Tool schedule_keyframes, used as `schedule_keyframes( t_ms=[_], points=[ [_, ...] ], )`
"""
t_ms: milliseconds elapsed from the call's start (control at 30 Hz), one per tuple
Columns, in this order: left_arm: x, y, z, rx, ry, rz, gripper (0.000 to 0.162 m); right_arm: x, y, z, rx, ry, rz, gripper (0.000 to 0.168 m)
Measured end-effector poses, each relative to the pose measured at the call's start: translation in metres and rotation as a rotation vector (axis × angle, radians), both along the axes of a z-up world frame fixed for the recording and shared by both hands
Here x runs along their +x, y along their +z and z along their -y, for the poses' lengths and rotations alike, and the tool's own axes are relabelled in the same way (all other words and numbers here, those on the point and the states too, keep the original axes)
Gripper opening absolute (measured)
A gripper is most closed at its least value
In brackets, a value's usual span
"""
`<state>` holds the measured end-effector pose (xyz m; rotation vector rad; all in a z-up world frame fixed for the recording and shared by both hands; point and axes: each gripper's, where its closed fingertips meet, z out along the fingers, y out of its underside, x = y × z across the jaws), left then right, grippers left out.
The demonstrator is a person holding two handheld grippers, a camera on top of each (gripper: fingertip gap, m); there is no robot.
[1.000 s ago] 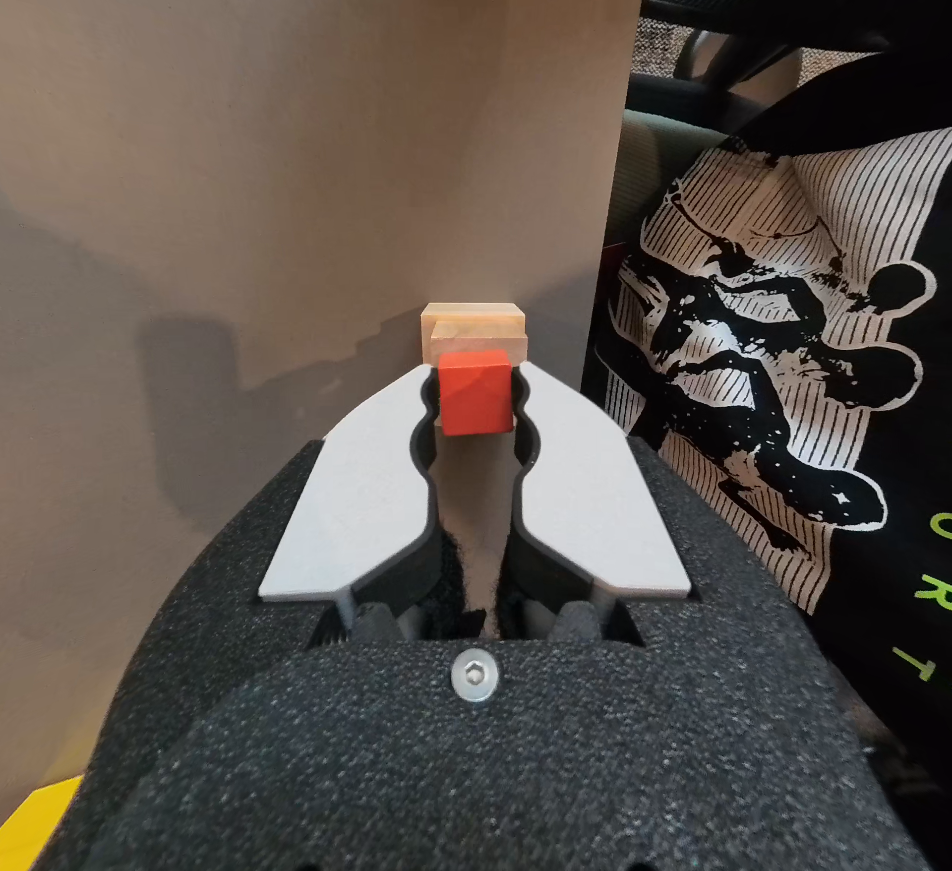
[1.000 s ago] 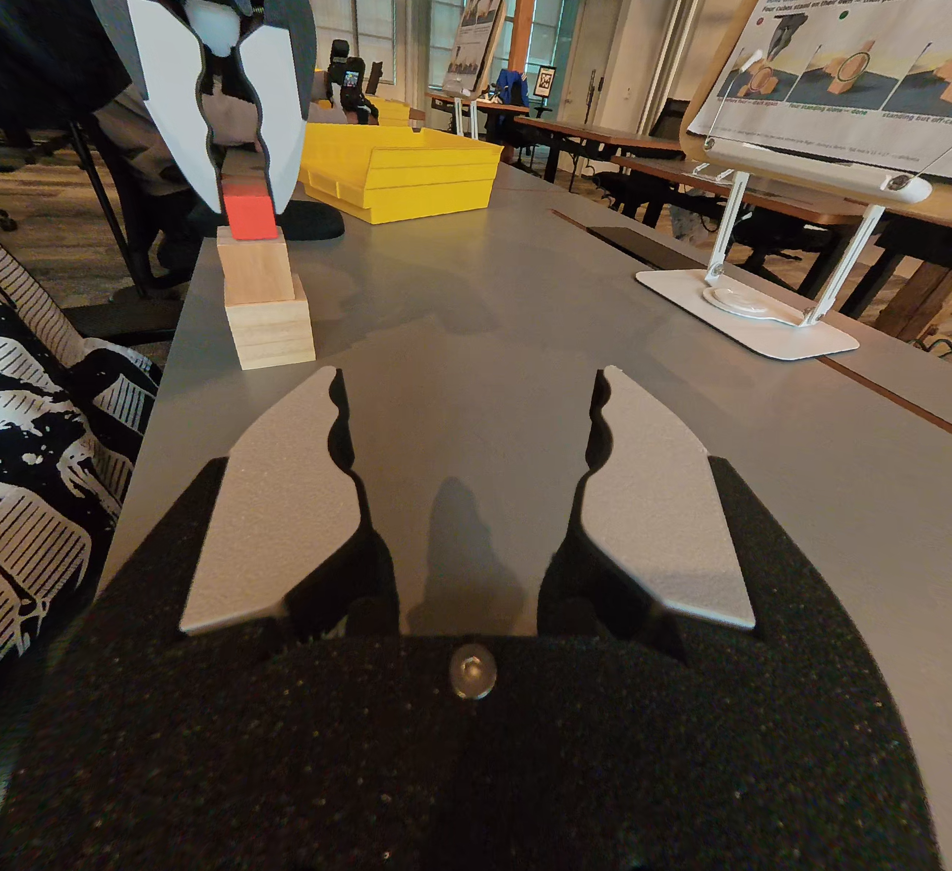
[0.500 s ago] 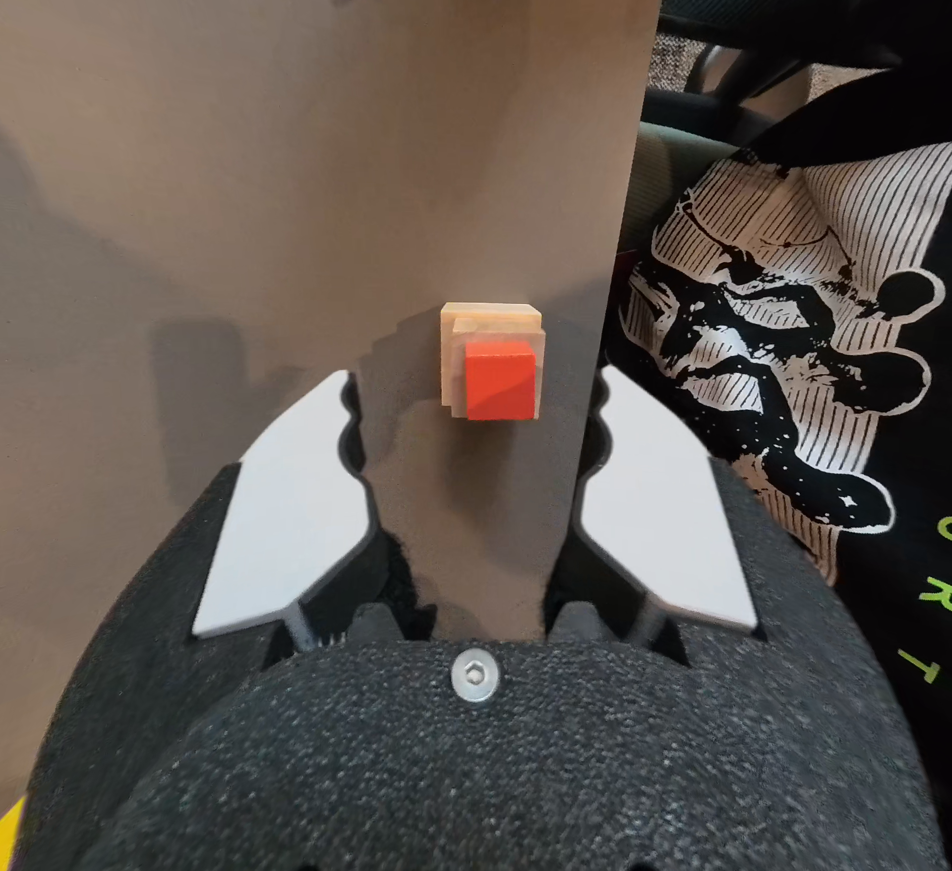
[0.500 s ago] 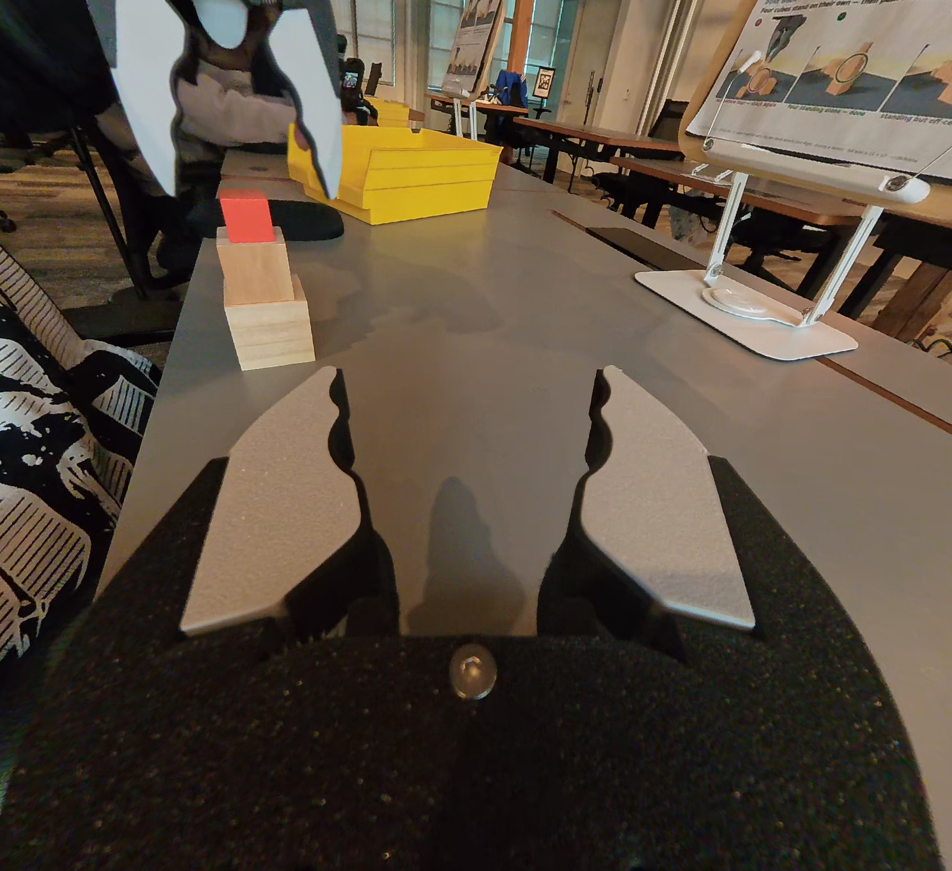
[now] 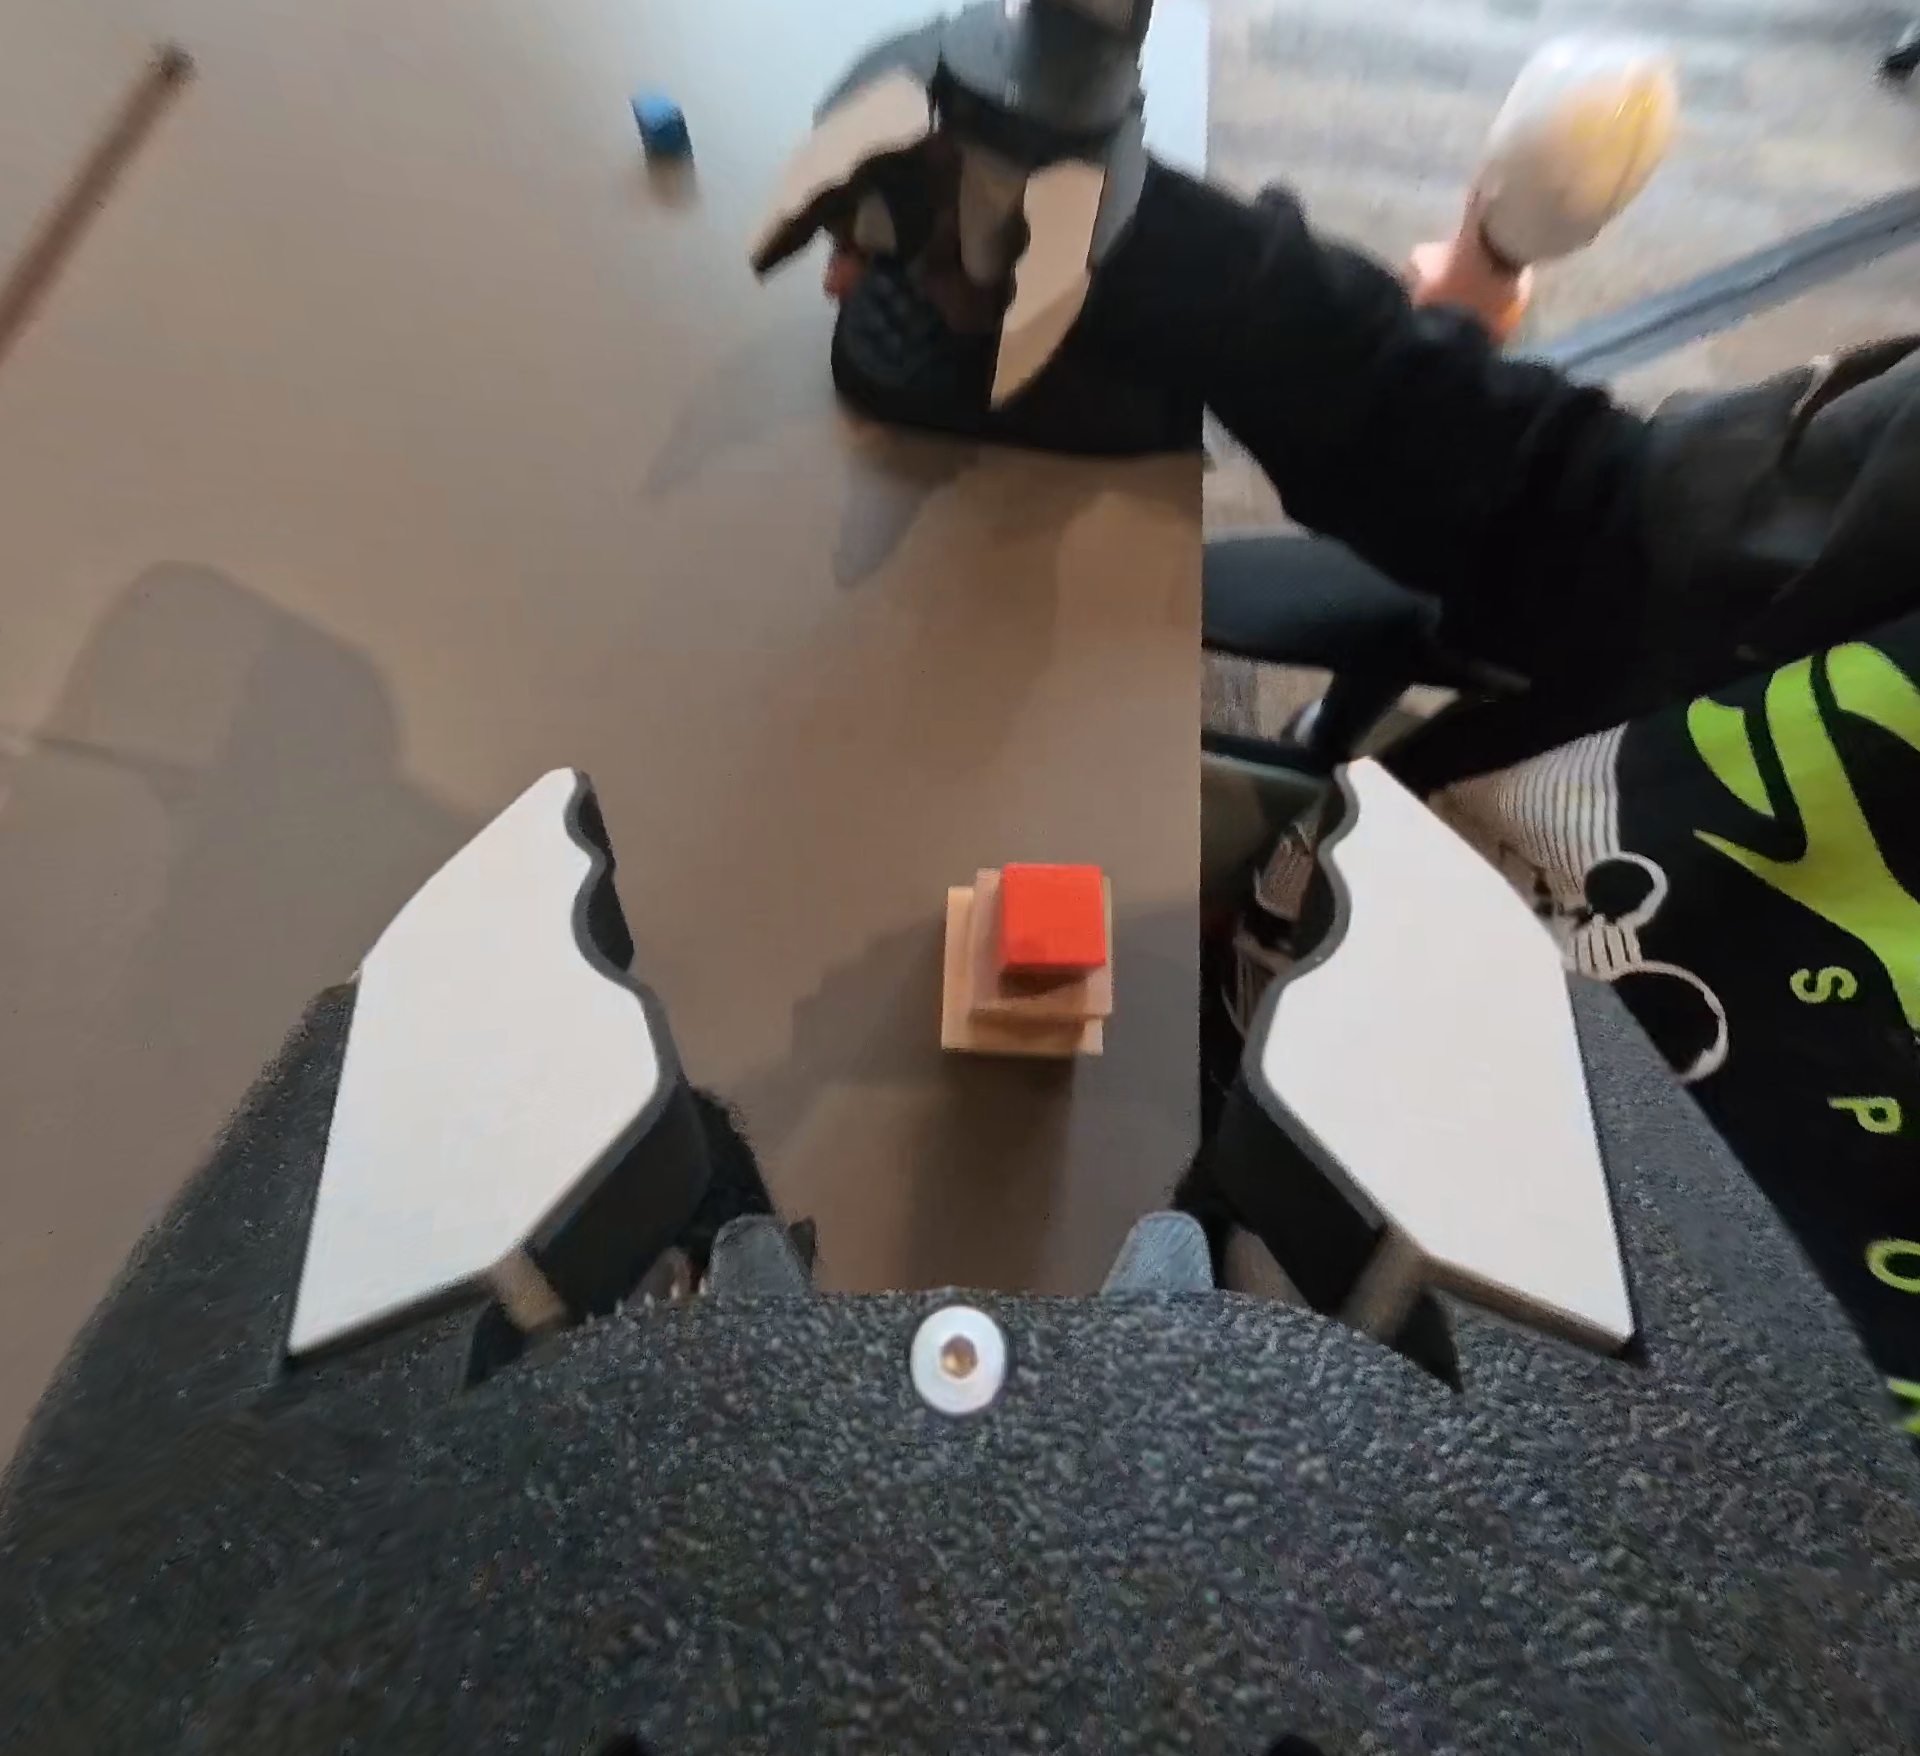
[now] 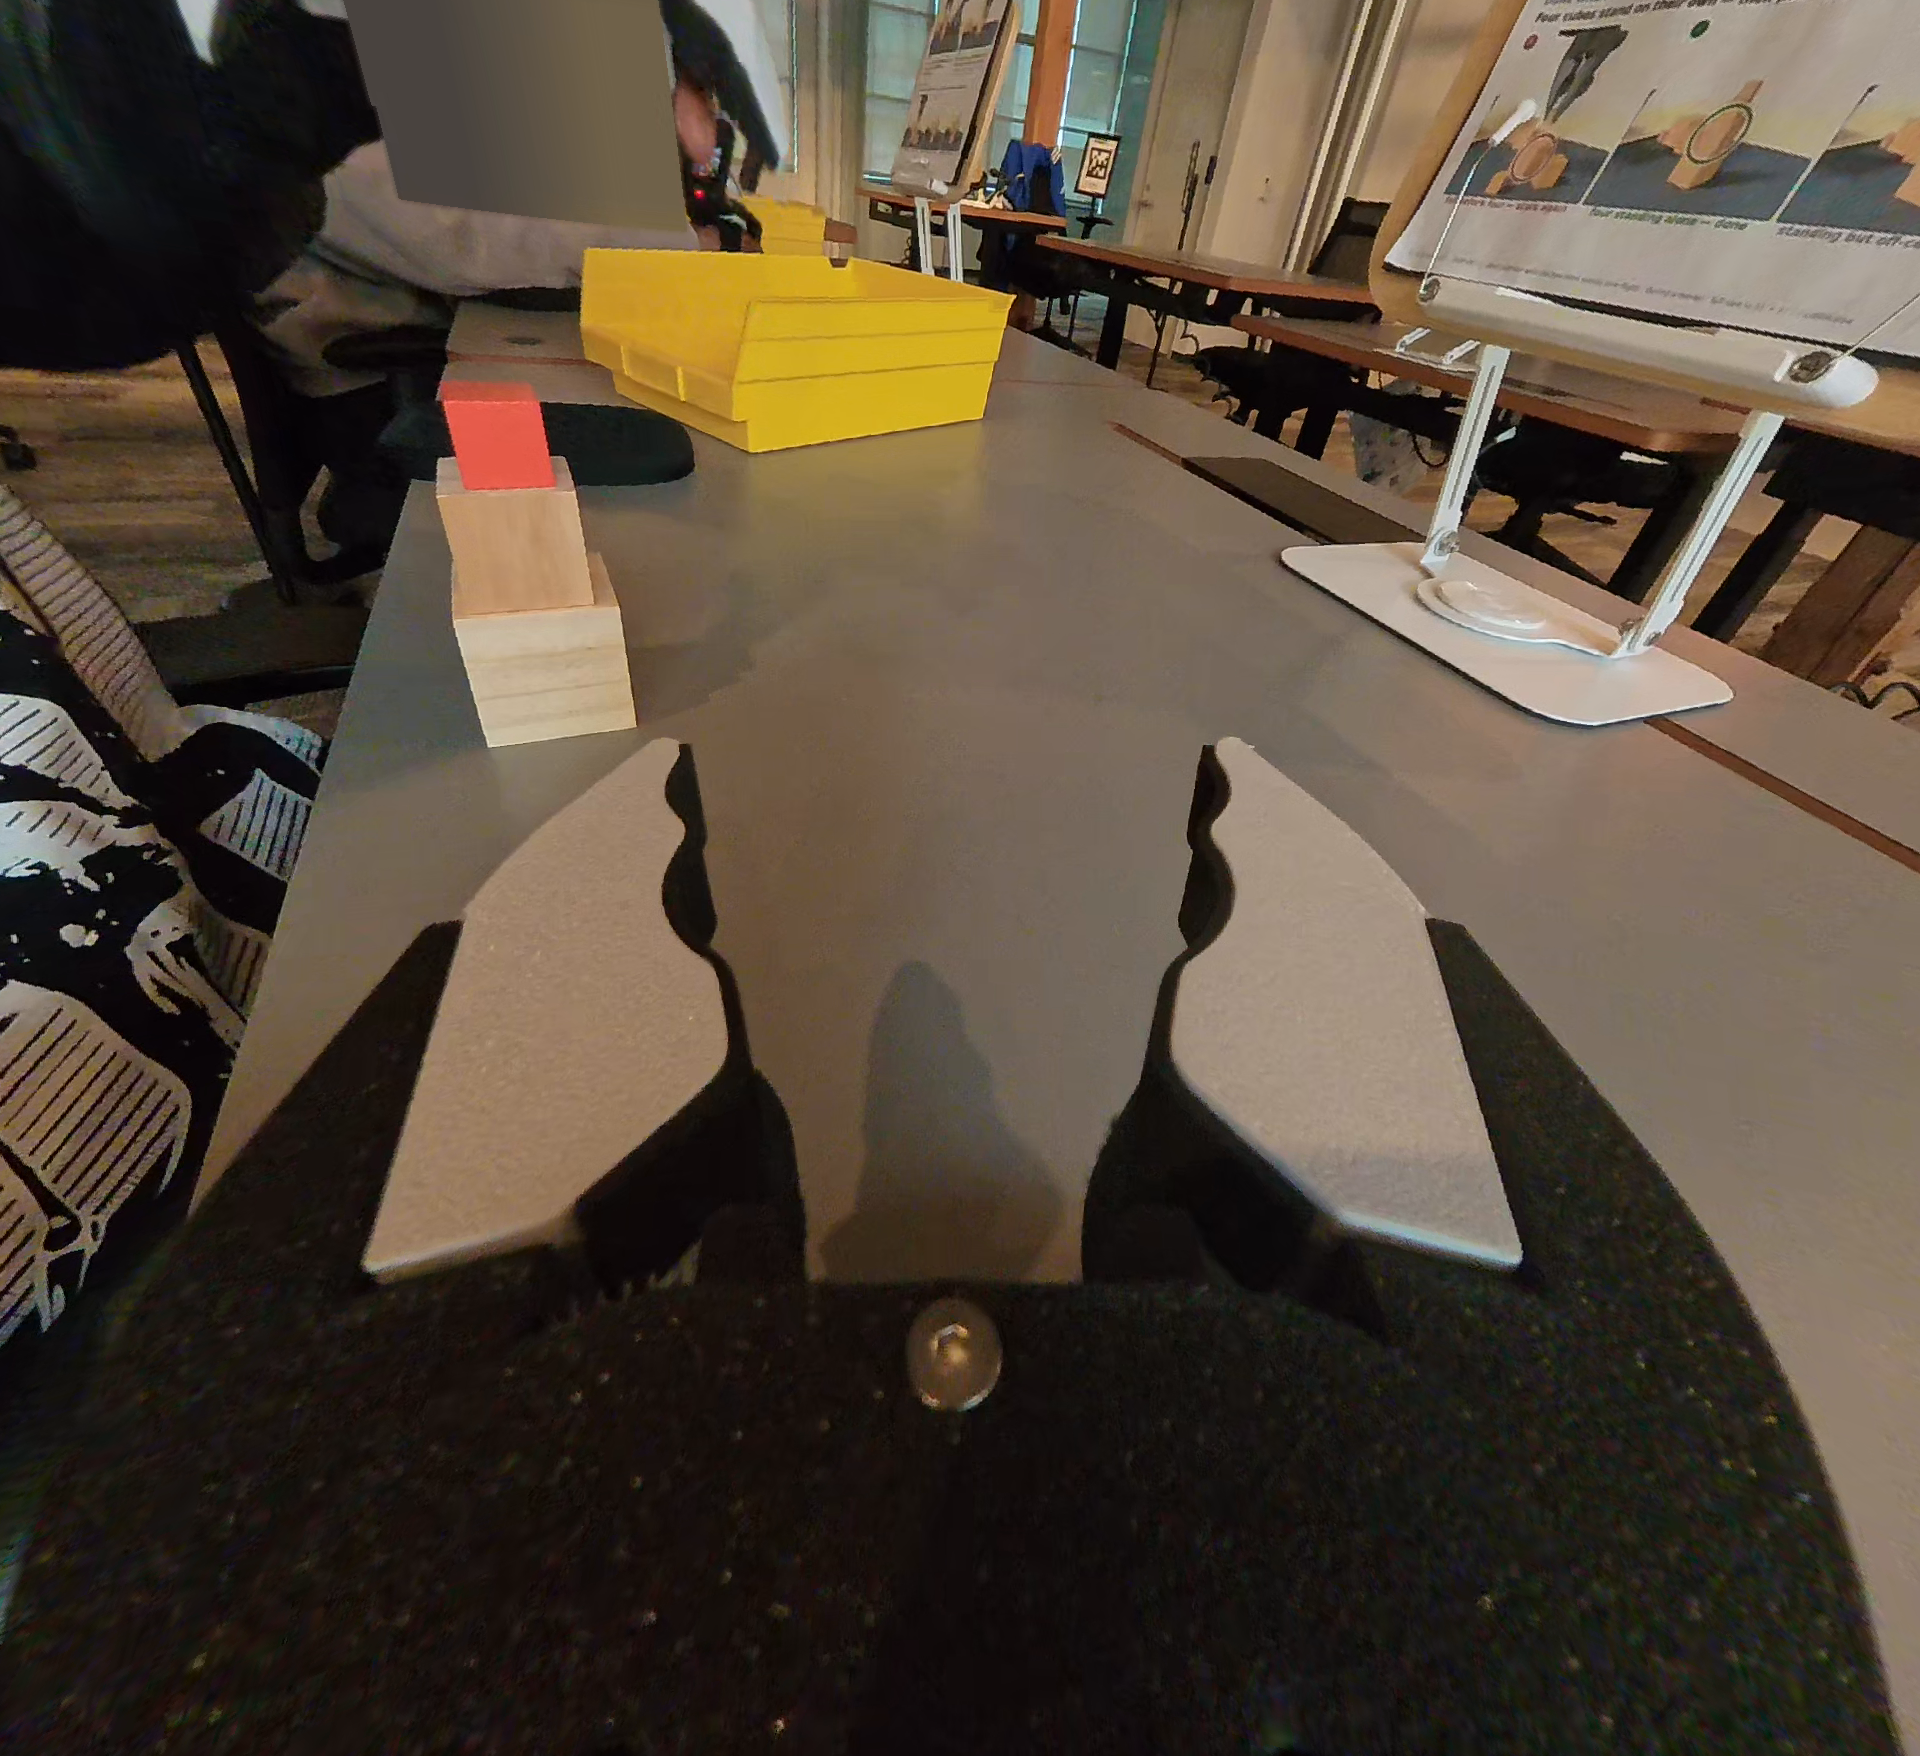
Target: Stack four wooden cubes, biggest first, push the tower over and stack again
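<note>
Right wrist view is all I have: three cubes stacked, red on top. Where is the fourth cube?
Observer: The left wrist view shows a small blue cube lying alone on the table, far beyond the stack.
Operator: Is the left gripper holding anything?
Observer: No, the left gripper hangs open and empty above the stack.
Operator: Is the red cube centred?
Observer: Not quite. From above, the red cube sits offset toward the table-edge side of the stack.

In my right wrist view, open surface (image 6: 987,667) runs ahead through frame centre. Obstacles: cube stack (image 6: 535,584) mid-left, yellow bin (image 6: 800,356) upper centre, white stand (image 6: 1507,657) at right.
</note>
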<state>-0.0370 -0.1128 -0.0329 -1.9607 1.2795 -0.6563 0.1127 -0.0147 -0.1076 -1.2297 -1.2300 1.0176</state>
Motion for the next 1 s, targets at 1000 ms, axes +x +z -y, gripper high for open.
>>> schedule_keyframes(
  t_ms=[1000],
  points=[
    [-0.154,-0.046,0.031,0.335,-0.138,0.680,0.079,-0.002,-0.002,-0.003,-0.018,-0.011,0.012,0.090]
  ],
)
